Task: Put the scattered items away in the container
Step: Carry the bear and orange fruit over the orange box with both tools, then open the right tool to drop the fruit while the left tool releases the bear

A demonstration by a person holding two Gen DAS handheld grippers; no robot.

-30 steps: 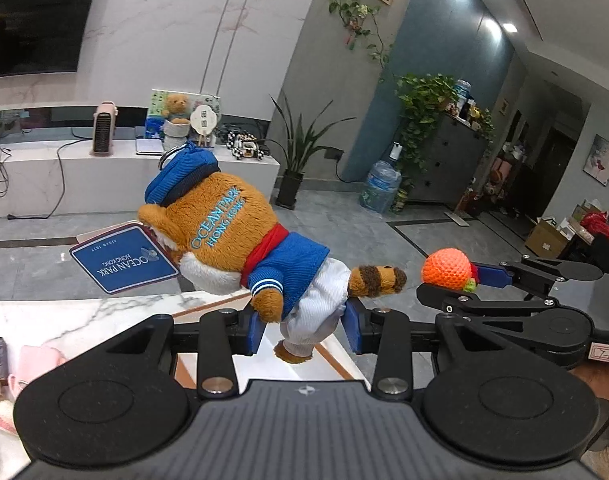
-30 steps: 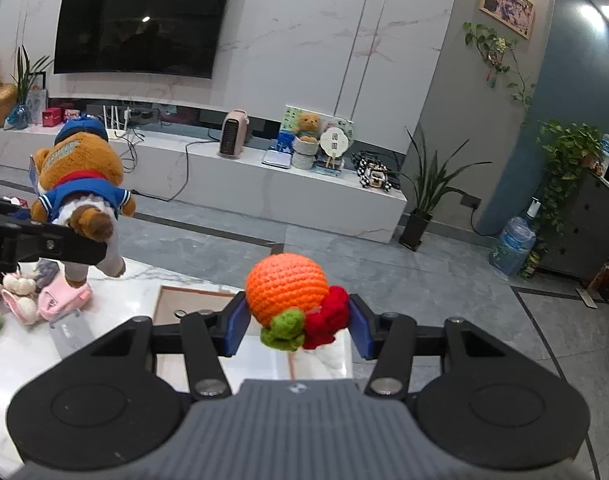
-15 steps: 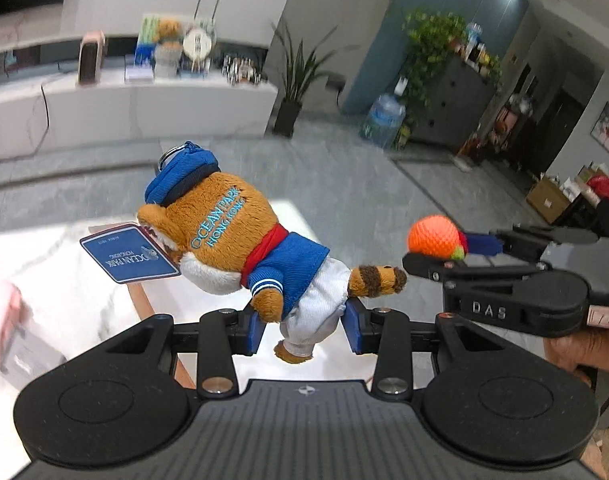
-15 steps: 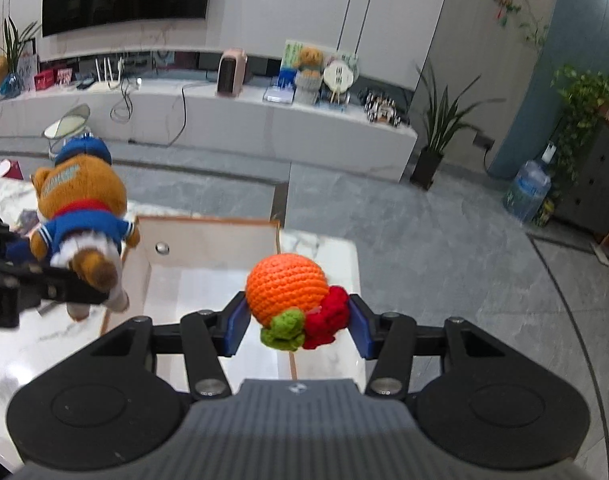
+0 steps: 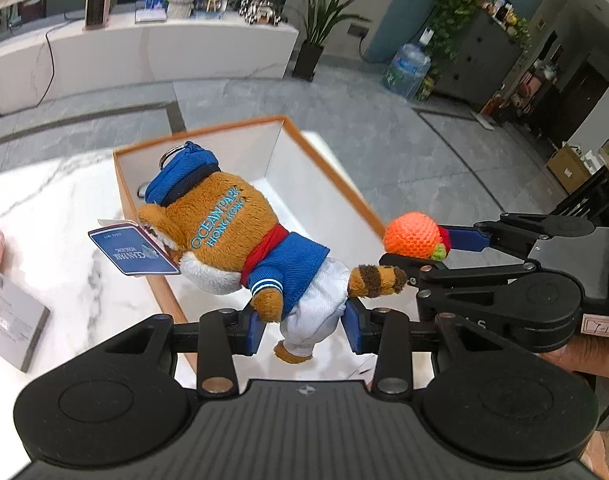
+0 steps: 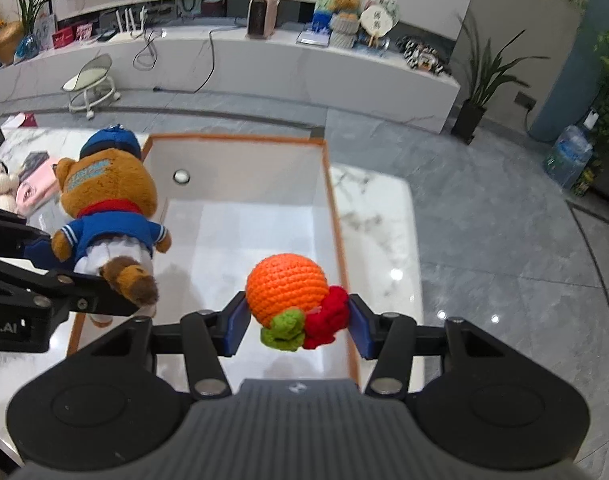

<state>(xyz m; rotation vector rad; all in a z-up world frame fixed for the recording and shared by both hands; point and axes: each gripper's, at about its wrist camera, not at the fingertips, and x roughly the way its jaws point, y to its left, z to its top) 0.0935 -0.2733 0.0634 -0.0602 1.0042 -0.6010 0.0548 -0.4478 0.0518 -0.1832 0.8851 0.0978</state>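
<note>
Left gripper (image 5: 302, 330): clenched on the white trousers of the brown plush bear in blue sailor jacket and cap (image 5: 228, 236); the bear hangs over the box's left wall.
Container: white open-top cardboard box with orange rim (image 6: 328, 184), on the white marble table (image 6: 384, 208); a small round hole shows in its far wall at 12 o'clock.
Right gripper (image 6: 296, 326): clamped on the orange crocheted ball with green and red knots (image 6: 286, 290), held above the box's interior near its right wall.
Bear vs ball: bear at 9 o'clock of the ball, apart.

A white marble table (image 6: 376, 208) carries an orange-rimmed box (image 6: 331, 200), a grey booklet (image 5: 12, 320) and pink slippers (image 6: 34, 190).
</note>
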